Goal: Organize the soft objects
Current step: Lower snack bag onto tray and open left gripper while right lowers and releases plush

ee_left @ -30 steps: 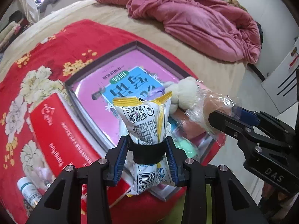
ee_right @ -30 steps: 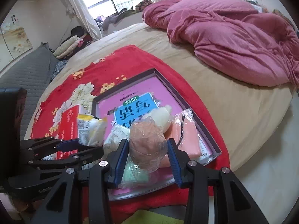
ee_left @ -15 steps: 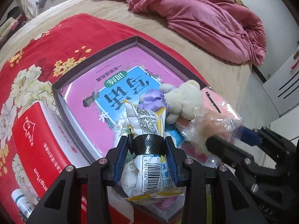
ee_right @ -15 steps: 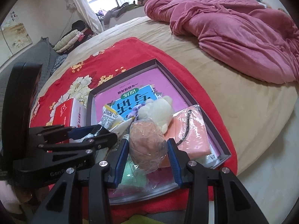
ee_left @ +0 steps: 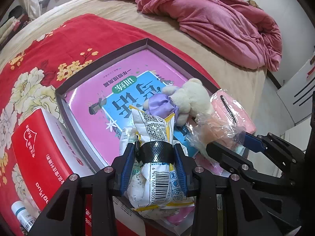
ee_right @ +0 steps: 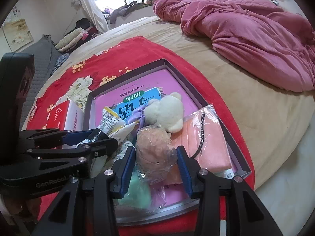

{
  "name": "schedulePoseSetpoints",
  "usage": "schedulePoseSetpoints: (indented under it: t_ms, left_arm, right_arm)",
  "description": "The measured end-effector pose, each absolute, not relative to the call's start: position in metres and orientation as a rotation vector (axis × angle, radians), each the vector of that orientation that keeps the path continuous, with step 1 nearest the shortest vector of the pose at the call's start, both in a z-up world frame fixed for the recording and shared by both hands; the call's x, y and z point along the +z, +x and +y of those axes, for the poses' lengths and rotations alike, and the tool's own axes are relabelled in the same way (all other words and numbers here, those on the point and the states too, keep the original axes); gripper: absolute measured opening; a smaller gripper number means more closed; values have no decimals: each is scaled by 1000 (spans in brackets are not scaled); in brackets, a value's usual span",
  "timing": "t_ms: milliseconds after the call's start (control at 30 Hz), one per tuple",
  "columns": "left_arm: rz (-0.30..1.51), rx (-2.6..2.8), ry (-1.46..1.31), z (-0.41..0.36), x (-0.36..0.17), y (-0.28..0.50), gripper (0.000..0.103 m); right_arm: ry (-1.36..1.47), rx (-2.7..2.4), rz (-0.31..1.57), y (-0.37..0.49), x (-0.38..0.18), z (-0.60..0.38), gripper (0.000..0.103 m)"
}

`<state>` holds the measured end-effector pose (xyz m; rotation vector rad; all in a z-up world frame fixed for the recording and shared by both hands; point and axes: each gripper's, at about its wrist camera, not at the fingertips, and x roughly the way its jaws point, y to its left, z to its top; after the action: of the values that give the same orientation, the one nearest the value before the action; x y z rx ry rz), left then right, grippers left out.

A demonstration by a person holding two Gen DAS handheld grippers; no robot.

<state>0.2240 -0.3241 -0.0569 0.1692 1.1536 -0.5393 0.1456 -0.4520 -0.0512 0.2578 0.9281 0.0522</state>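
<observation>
I see the grey-rimmed box on the red floral blanket. My left gripper clamps a white snack packet over its 6 o'clock edge; at 3 o'clock, my right gripper pinches a plastic-wrapped tan plush.

"genrobot" on the left hand-held gripper; barcode "6 941266 4005" on its packet

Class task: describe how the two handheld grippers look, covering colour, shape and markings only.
Both the left gripper and right gripper are matte black, angular frames with silver screw heads and blue pads lining the jaws. The left's side reads "GenRobot AI" in grey. No cables or sleeves show.
</observation>
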Motion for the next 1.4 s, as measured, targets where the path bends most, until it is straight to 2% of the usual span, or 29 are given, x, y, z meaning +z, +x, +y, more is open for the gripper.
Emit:
schedulePoseSetpoints:
  t_ms: [367,600,1167,1300,1400]
  left_arm:
    - [1149,-539,167,-323,-57,224,41]
    - [1147,-538,165,-322,-56,224,41]
    - [1116,-546,159,-324,-49,222,41]
    - [1114,-542,159,-323,-48,221,45]
    - [1110,-537,162,-322,-47,219,55]
  right_arm:
    - [259,48,923,144,-53,-452,44]
    - [261,32,910,141,-48,-456,58]
    - [298,-18,866,126,-30,-472,60]
    - [298,-19,860,125,-27,-472,60]
    - [297,-27,855,124,-25,-473,61]
